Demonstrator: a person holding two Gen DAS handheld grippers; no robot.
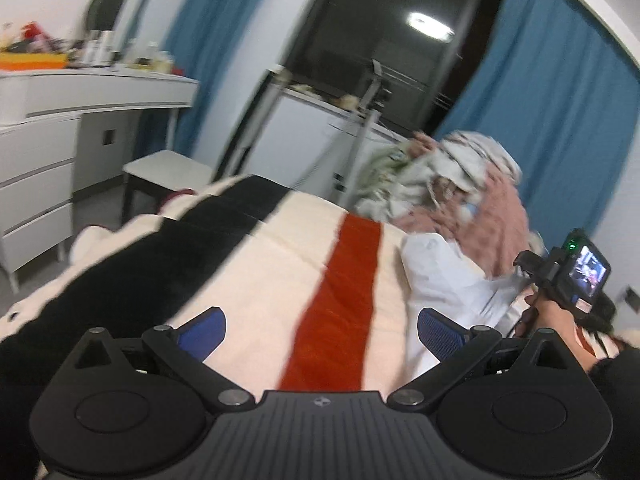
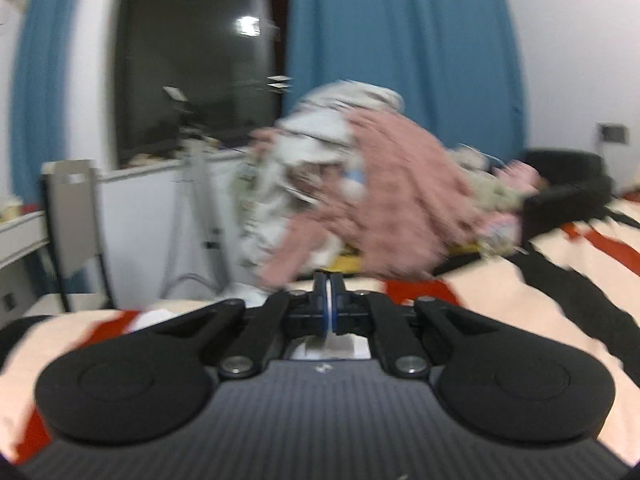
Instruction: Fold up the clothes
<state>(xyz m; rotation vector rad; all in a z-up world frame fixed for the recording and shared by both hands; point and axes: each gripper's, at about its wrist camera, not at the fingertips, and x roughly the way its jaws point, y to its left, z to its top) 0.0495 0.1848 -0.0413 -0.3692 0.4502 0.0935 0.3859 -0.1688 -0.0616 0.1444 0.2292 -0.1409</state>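
A heap of crumpled clothes (image 1: 460, 184), pink and pale patterned, lies at the far side of the bed (image 1: 280, 260), which has a cream cover with black and red stripes. A white garment (image 1: 440, 276) stretches from the heap toward a hand holding the right gripper's body (image 1: 568, 276). In the right wrist view my right gripper (image 2: 330, 284) is shut, with a thin strip of white cloth (image 2: 332, 344) pinched between its blue pads; the heap (image 2: 360, 200) is blurred just beyond. My left gripper (image 1: 322, 334) hangs open over the red stripe, with nothing between its fingers.
A white dresser (image 1: 40, 140) with clutter on top and a small stool (image 1: 168, 168) stand to the left of the bed. Blue curtains (image 1: 560, 100) frame a dark window behind a metal stand (image 1: 360, 148). A black bag-like object (image 2: 568, 184) sits on the bed at right.
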